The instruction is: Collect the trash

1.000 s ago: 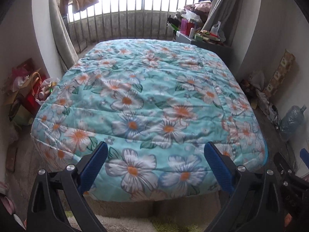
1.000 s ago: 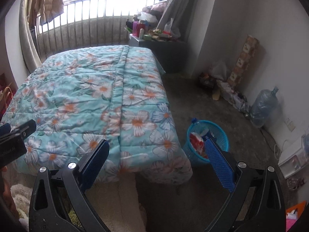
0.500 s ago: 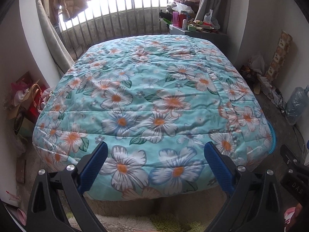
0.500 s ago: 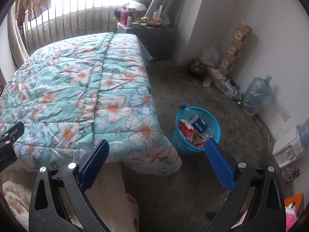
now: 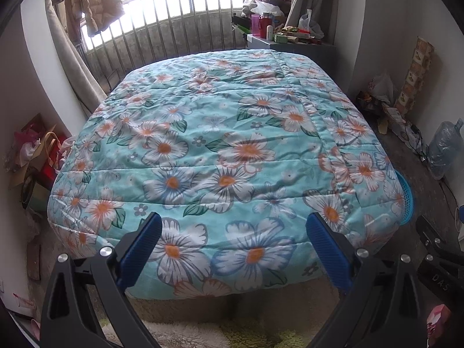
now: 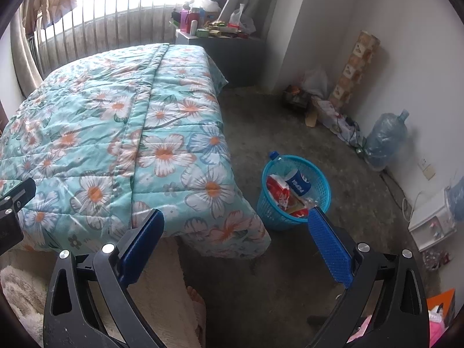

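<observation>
the blue waste basket (image 6: 294, 194) stands on the bare floor (image 6: 290, 121) just right of the bed's near right corner, and it is the thing the coming move turns on. from the right hand-held gripper (image 6: 235, 246) it lies ahead and to the right, close beyond the right blue pad, its open mouth facing up. inside it show a pepsi cup (image 6: 298, 184), red wrappers (image 6: 278, 192) and a clear bottle with a blue cap (image 6: 273, 155) leaning on the far rim.

from the left hand-held gripper (image 5: 233, 250) the same basket is only a blue sliver (image 5: 406, 200) at the far right, mostly hidden behind the flowered quilt (image 5: 226, 150), so the right hand is judged the nearer one to it.

both hand-held grippers have their pads spread wide apart with nothing between them. the left one looks straight over the foot of the bed, whose top shows no loose litter.

loose clutter that may be trash lies along the far right wall near a big water jug (image 6: 384, 142); what each piece is cannot be told. reaching it would mean going right and farther, past the basket.
</observation>
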A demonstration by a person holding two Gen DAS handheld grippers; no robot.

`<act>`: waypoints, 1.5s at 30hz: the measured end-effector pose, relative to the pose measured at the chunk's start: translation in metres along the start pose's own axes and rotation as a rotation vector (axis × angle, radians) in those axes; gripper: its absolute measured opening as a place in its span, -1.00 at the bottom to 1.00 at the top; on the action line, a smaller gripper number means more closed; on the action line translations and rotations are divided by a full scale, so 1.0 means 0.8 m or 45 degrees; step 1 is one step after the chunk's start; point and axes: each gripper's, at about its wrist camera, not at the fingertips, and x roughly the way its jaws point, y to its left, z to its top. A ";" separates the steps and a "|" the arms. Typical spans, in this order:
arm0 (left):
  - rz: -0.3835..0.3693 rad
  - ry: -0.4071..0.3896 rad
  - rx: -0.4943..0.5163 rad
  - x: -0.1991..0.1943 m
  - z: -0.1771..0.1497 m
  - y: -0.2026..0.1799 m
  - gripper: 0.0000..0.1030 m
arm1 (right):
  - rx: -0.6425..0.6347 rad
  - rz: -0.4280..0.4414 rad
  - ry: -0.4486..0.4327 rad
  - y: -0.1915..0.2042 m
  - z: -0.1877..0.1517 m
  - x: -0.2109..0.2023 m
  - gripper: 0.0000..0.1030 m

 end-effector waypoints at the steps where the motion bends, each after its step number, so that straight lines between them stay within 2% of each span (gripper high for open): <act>1: -0.001 -0.001 0.001 0.000 0.001 -0.001 0.90 | 0.001 0.001 -0.002 0.000 0.000 0.000 0.85; 17: -0.033 0.002 0.022 -0.004 0.000 -0.011 0.90 | 0.039 -0.034 -0.022 -0.019 0.006 -0.006 0.85; 45: -0.031 0.004 0.021 -0.003 0.002 -0.009 0.90 | 0.046 -0.023 -0.029 -0.014 0.007 -0.009 0.85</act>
